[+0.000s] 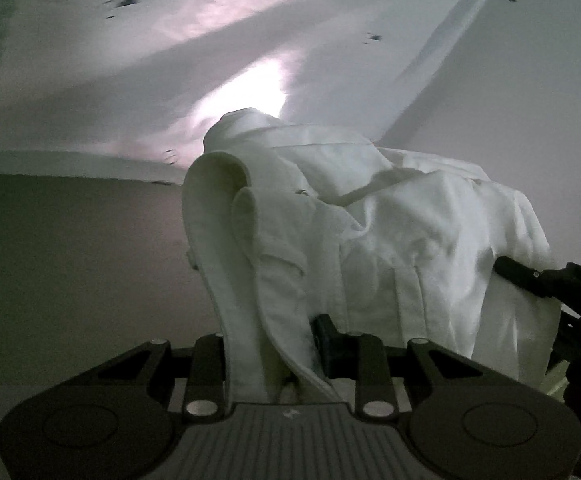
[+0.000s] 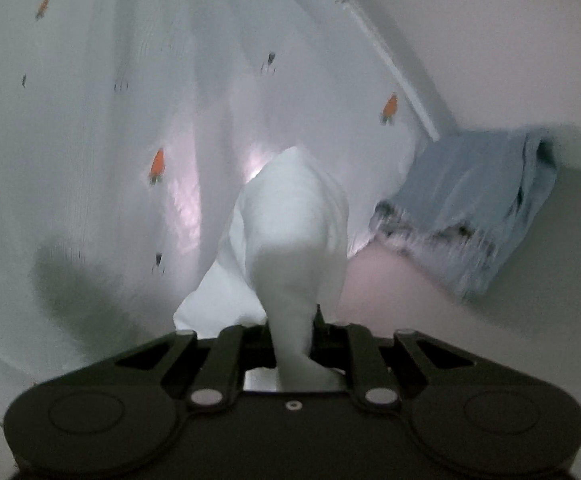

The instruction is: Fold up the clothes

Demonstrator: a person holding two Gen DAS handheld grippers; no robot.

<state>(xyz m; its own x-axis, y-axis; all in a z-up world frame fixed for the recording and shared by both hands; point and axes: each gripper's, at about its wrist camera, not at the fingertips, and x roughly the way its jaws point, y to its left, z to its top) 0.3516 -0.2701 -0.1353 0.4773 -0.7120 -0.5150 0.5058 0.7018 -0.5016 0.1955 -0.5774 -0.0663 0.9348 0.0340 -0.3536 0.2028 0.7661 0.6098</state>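
The white cotton collared shirt (image 1: 370, 216) hangs bunched between the 2 grippers, lifted clear of the pale surface below, in front of a white curtain printed with small orange figures (image 2: 90, 120). The left gripper (image 1: 286, 356) has its jaws closed on the thick collar band; the right gripper (image 2: 290, 344) has its jaws nearly shut, pinching a twisted rope of fabric. That thin pinch could slip, dropping 1 side. The shirt's long axis runs gripper to gripper, collar toward the left. A folded blue garment (image 2: 474, 208) lies beyond.

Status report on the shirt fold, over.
Left gripper shut on white shirt collar. Right gripper shut on shirt cloth. Nothing blocking; blue garment apart.
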